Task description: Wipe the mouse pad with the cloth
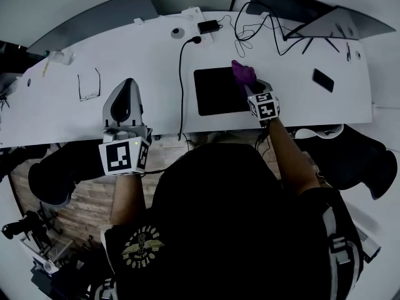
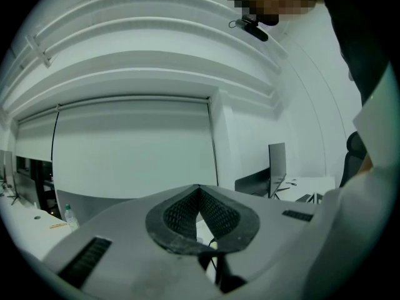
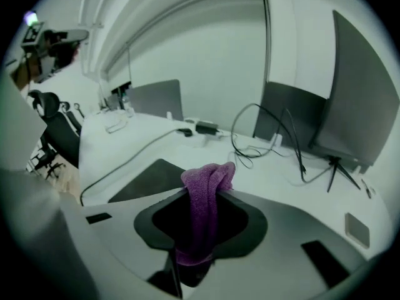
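A black mouse pad lies flat on the white desk, also seen as a dark patch in the right gripper view. My right gripper is shut on a purple cloth, held over the pad's right edge; the cloth bunches up between the jaws and hangs down. I cannot tell whether the cloth touches the pad. My left gripper hovers over the desk's near edge at the left, tilted up, shut with nothing in it.
Eyeglasses lie left of the left gripper. A black cable runs down the desk beside the pad from a power strip. A phone lies at the right, tangled cables and monitors at the back. Office chairs stand beside me.
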